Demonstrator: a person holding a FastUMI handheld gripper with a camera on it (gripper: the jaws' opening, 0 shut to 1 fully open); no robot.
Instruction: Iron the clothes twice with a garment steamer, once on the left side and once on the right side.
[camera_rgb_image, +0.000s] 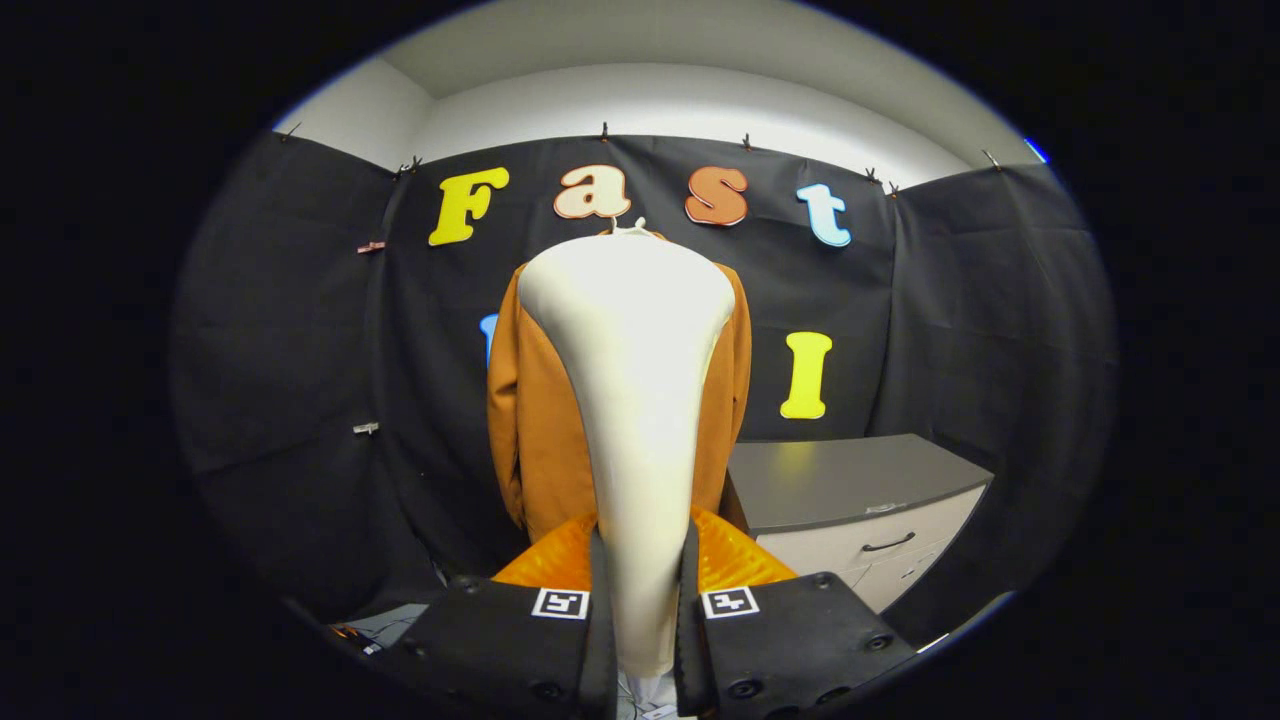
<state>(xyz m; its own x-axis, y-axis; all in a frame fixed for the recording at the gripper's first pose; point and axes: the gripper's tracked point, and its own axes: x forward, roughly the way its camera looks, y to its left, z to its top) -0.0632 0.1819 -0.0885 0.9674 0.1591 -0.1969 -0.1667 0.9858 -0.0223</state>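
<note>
A cream-white garment steamer (635, 400) rises straight up between my fingers, its narrow handle clamped on both sides and its wide head flaring at the top. My gripper (643, 590) is shut on that handle. Behind the steamer hangs a brown-orange jacket (535, 420) on a hanger against the black cloth wall, its middle hidden by the steamer's head. The steamer head stands in front of the jacket's centre; I cannot tell whether it touches the fabric.
A grey-topped cabinet (850, 480) with pale drawers stands to the right of the jacket, close beyond my right finger. Black cloth walls close the booth on the left, back and right.
</note>
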